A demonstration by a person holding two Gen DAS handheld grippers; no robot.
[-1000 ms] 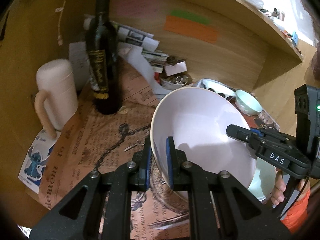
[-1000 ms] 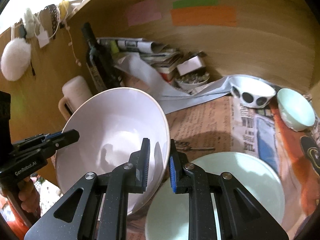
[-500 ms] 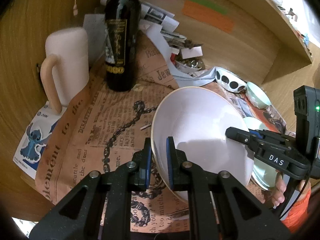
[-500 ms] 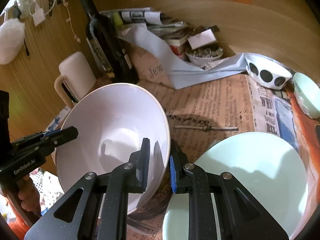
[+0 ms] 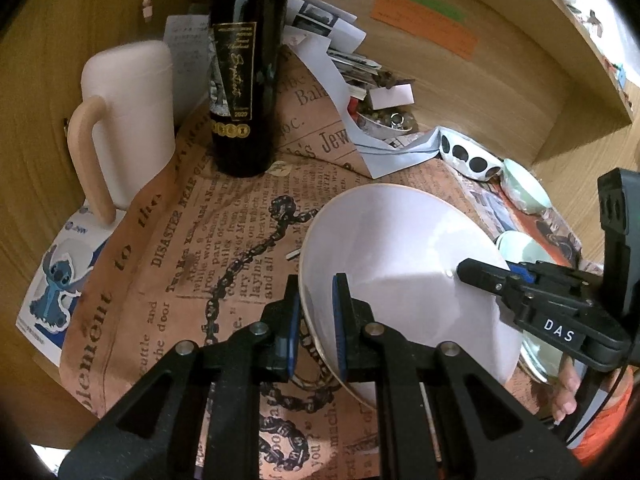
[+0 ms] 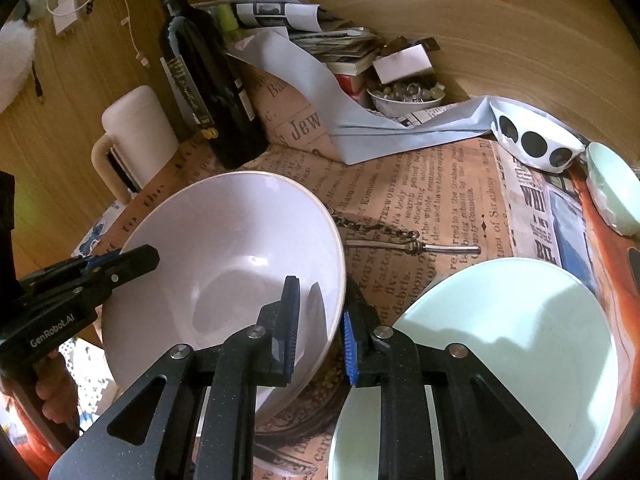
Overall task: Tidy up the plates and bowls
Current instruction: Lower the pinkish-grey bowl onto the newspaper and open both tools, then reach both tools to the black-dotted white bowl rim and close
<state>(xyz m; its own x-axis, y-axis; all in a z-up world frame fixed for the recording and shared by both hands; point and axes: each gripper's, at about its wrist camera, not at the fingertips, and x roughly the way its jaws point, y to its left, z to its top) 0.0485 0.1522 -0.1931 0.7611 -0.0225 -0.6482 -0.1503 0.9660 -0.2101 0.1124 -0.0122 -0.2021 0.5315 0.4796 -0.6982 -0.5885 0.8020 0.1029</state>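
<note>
A big white bowl (image 5: 400,264) (image 6: 224,264) sits tilted low over the newspaper-covered table. My left gripper (image 5: 314,284) is shut on its near rim, one pad inside and one outside. My right gripper (image 6: 318,296) straddles the opposite rim; its jaws are opening, and the inner pad stands a little off the bowl's wall. Each gripper shows in the other's view, at the bowl's far rim. A pale green plate (image 6: 500,340) lies flat just right of the bowl. Behind it are a black-spotted white bowl (image 6: 536,140) and a small pale green bowl (image 6: 612,188).
A dark wine bottle (image 5: 244,80) and a pale mug (image 5: 124,120) stand at the back left. Papers, books and a small dish of trinkets (image 6: 404,96) crowd the back wall. A wooden panel curves round the rear. A metal pin and chain (image 6: 412,246) lie mid-table.
Both grippers and the white bowl have sunk toward the table, closer to the newspaper. The gap between my right gripper's pads has widened slightly.
</note>
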